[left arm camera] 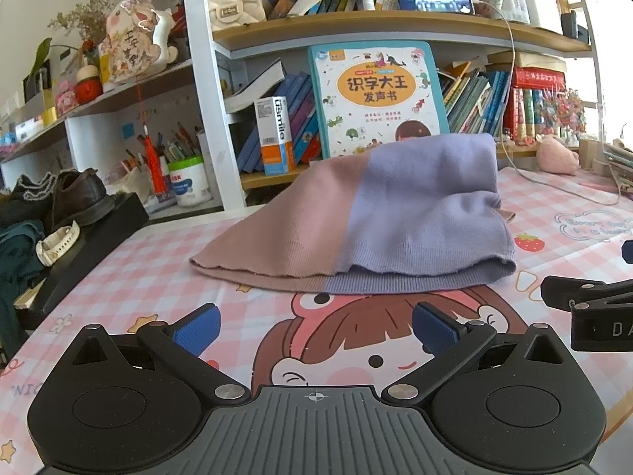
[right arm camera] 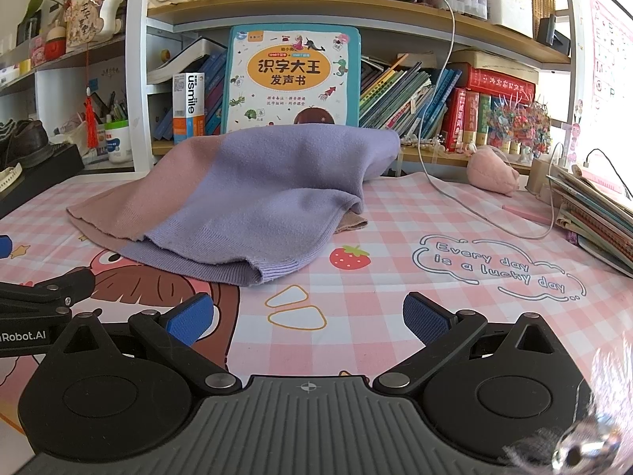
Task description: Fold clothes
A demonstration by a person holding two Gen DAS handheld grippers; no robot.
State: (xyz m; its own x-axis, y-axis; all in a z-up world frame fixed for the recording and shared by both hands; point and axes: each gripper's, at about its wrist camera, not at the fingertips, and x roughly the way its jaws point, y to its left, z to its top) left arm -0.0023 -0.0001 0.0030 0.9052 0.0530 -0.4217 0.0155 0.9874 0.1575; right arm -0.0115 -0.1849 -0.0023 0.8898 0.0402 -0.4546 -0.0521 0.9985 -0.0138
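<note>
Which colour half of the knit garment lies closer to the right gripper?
The lavender half; its ribbed hem corner points toward the right gripper, while the pink half lies farther left.

In the middle of my left view I see a soft pink-and-lilac knitted sweater [left arm camera: 356, 213], matt, finely ribbed along its hem. It lies on a smooth, faintly glossy pink checked printed table mat [left arm camera: 158, 277]. My left gripper [left arm camera: 315, 330] looks like matt black plastic with blue textured rubbery pads [left arm camera: 198, 328] and shiny metal pivot pins. Upper centre, a glossy cardboard children's book [left arm camera: 376, 95] leans on a wood-grain shelf board [left arm camera: 395, 25].
</note>
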